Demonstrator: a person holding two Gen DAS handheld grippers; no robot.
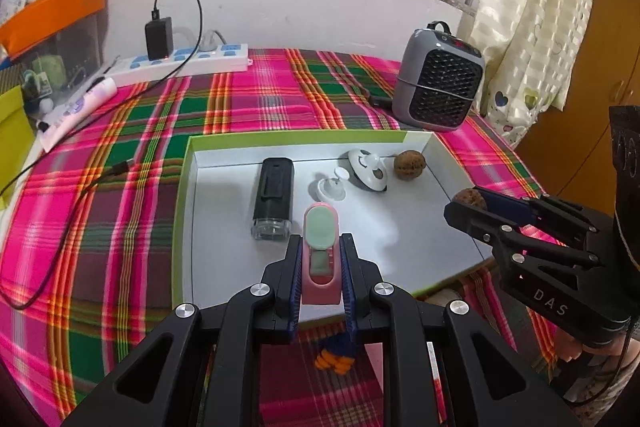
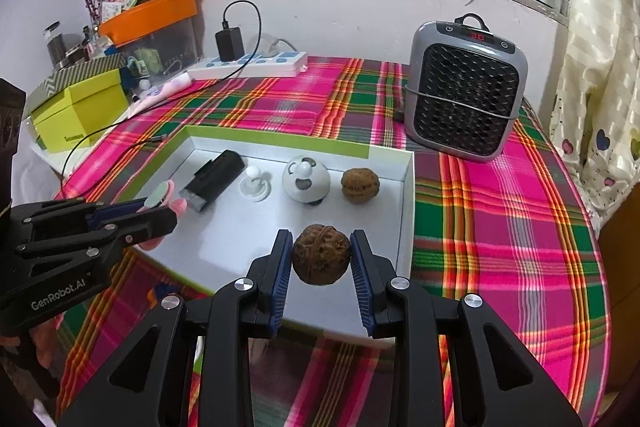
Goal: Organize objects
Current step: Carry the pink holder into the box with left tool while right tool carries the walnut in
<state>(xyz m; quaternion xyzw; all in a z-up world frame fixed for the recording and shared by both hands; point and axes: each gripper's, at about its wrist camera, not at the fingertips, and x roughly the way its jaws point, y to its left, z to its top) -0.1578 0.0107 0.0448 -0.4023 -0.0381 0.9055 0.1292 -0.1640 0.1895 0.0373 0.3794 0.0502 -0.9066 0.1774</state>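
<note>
A shallow white tray with a green rim (image 1: 280, 138) (image 2: 406, 195) lies on the plaid cloth. In it lie a black device (image 1: 274, 195) (image 2: 218, 179), a small white knob (image 1: 332, 187) (image 2: 255, 183), a white dome-shaped gadget (image 1: 368, 169) (image 2: 306, 179) and a walnut (image 1: 409, 166) (image 2: 360, 185). My left gripper (image 1: 320, 255) (image 2: 160, 211) is shut on a pink device with a green pad (image 1: 320, 247) (image 2: 162, 193) over the tray's near part. My right gripper (image 2: 322, 255) (image 1: 466, 205) is shut on a second walnut (image 2: 321, 253) (image 1: 471, 197) over the tray's right side.
A grey fan heater (image 1: 438, 83) (image 2: 466, 89) stands behind the tray at the right. A white power strip with a black charger (image 1: 180, 61) (image 2: 248, 61) lies at the back. A yellow-green box (image 2: 80, 111) and an orange bin (image 2: 150, 15) stand at the left. A curtain (image 1: 532, 27) hangs at the right.
</note>
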